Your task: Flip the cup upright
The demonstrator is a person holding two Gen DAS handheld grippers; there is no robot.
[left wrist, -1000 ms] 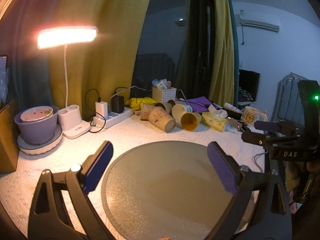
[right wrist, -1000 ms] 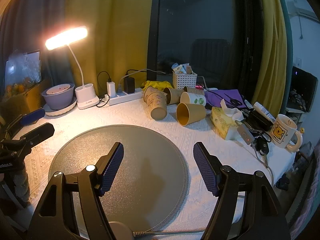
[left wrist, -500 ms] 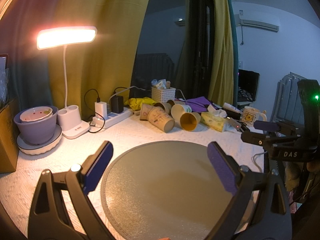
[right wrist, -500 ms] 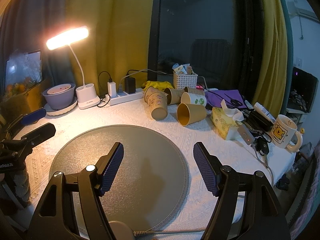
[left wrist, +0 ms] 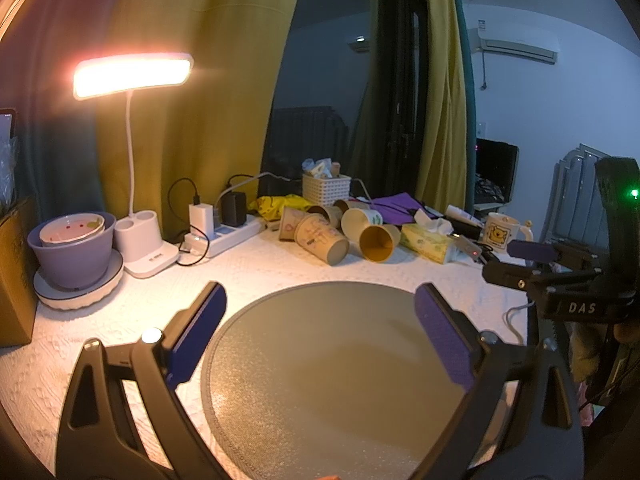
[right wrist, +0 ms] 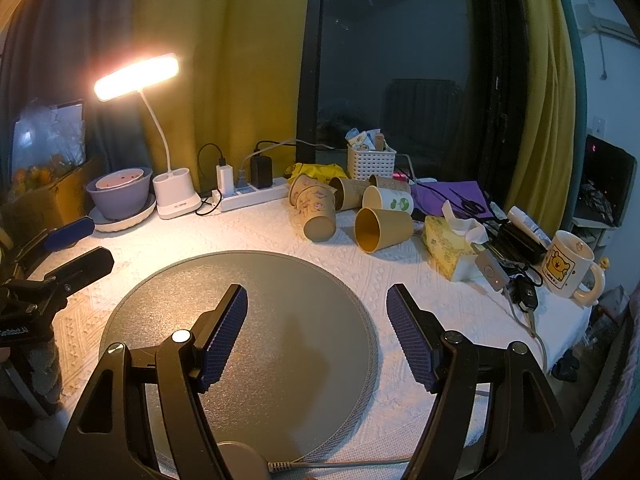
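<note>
We're looking across the table (right wrist: 400,276), draped in a white textured cloth, and over the big round grey mat (right wrist: 280,320) that fills its near edge, with nothing standing on the mat. Behind it all hang yellow curtains (right wrist: 248,60) around a dark window, and a desk lamp (left wrist: 132,76) glows at the far left corner beside a purple bowl (left wrist: 72,248). Both pairs of tongs hover low over the mat: the left tongs (left wrist: 320,332) spread wide and carrying nothing, the right tongs (right wrist: 316,328) likewise wide apart and empty. So by our reading we're at the very start, the reach not yet made. The cups are up at the far edge, a jumble of paper cups lying on their sides near the white basket (right wrist: 370,162); the nearest candidate is the yellow-lined cup (right wrist: 382,230), on its side with its mouth facing us, just beside the printed cup (right wrist: 316,214). Next, we'd say, one pair must travel forward past the mat, straddle that cup's wall and tip it onto its base. The tissue pack (right wrist: 450,248) and bear mug (right wrist: 566,266) crowd the right edge, so there's little room to swing.
</note>
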